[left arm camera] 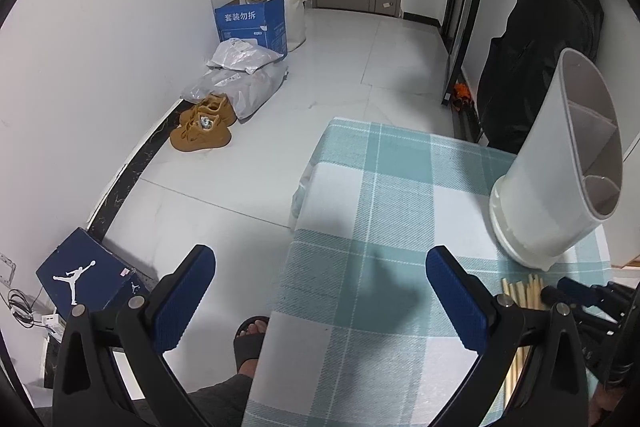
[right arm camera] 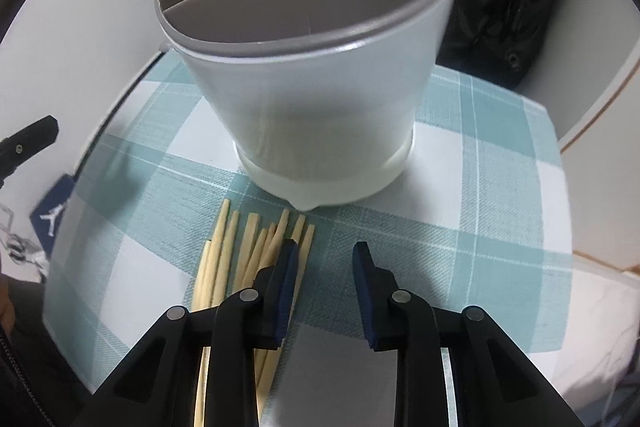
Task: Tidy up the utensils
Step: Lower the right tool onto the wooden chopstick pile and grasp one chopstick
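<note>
We find the white plastic divided utensil holder [right arm camera: 320, 99] upright on the teal-and-white checked tablecloth [right arm camera: 500, 195]. Pale wooden chopsticks [right arm camera: 224, 251] lie bundled just before its base. The right gripper [right arm camera: 325, 257] hangs beside them, jaws narrowly parted, nothing between. The left gripper [left arm camera: 320, 277] stands wide apart, empty, over the cloth's edge.

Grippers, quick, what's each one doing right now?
Left claw: open wide, empty.
Right claw: narrowly open, nothing between the pads; chopsticks lie just beside it.
</note>
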`<state>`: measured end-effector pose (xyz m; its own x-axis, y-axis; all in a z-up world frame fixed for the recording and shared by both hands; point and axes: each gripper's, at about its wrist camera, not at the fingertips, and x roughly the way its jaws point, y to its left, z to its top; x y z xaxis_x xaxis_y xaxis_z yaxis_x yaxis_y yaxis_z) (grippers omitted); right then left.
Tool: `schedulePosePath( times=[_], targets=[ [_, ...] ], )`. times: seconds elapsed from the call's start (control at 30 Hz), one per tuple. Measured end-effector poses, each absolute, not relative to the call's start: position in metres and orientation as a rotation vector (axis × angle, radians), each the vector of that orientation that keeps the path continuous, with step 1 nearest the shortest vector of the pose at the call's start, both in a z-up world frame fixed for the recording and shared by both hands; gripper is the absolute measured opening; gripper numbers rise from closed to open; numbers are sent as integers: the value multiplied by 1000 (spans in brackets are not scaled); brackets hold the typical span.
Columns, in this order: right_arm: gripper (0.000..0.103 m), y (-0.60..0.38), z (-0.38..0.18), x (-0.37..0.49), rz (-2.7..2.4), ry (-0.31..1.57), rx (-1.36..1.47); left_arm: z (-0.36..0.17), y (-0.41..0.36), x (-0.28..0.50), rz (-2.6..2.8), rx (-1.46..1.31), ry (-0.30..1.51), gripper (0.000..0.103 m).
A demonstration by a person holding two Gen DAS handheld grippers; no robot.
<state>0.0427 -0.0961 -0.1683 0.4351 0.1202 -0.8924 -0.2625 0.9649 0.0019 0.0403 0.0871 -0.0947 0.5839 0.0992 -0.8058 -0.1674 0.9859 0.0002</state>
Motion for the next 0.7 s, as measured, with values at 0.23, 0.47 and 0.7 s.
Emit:
schedulePosePath(
  times=[0.23, 0.47, 0.7],
  targets=[
    [19, -87, -166, 49, 215, 1116, -177, -97, 93, 38, 154, -103, 958, 102],
    [19, -68, -163, 47, 211, 1117, -203, -97, 93, 36, 144, -92, 958, 102],
    [17, -53, -173, 45, 210, 1109, -235, -97, 90, 36, 135, -79, 971, 102]
  ],
)
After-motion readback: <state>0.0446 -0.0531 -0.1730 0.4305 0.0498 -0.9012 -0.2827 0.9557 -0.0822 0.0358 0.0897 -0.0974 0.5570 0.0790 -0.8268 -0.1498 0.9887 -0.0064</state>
